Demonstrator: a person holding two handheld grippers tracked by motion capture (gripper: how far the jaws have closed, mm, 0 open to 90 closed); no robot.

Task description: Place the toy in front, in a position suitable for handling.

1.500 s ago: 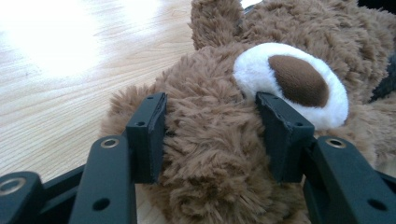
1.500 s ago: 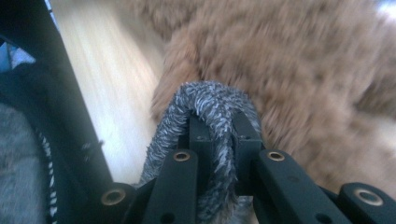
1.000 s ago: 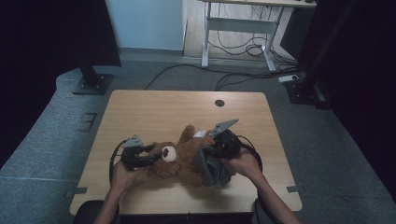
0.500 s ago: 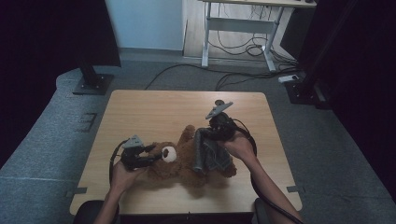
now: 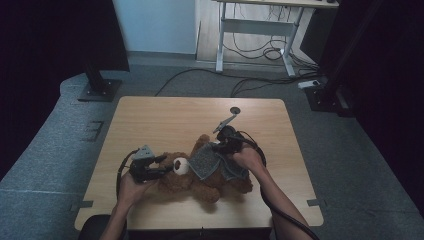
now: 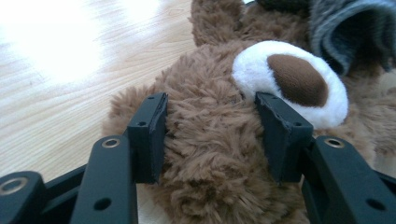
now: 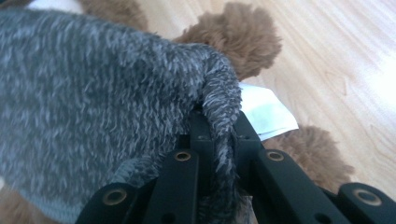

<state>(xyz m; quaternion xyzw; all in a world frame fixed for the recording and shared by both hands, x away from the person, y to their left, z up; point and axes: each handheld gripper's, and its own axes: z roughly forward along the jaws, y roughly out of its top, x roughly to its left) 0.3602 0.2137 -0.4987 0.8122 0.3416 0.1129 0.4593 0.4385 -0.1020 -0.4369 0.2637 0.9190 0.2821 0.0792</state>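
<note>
The left gripper's (image 6: 210, 135) fingers (image 6: 148, 135) clamp the brown fur of the teddy bear's (image 6: 210, 154) head, just behind its white muzzle. The right gripper's (image 7: 218, 140) fingers (image 7: 198, 135) are closed on the edge of the grey knitted garment (image 7: 93, 93), which drapes over the bear's body. The bear lies on its back on the wooden surface (image 5: 165, 115), near the person's edge, between both hands.
</note>
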